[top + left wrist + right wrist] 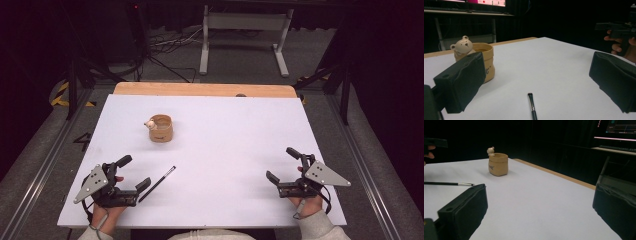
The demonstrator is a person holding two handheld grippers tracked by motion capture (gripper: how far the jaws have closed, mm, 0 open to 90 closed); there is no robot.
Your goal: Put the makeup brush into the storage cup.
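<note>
One brush (157, 183) beside left gripper (133, 172) fingers (143, 183), untouched

white table (225, 150) lies open between both claws; only the pot (161, 128) and brush (157, 183) stand leftward.

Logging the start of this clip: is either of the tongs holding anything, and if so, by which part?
Nothing is held. The left tongs and right tongs are both open and empty; the brush lies on the table, apart from the bear pot.

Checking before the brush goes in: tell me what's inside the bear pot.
The bear pot shows only bare tan inner wall near its rim. Its bottom is hidden by the walls.
</note>
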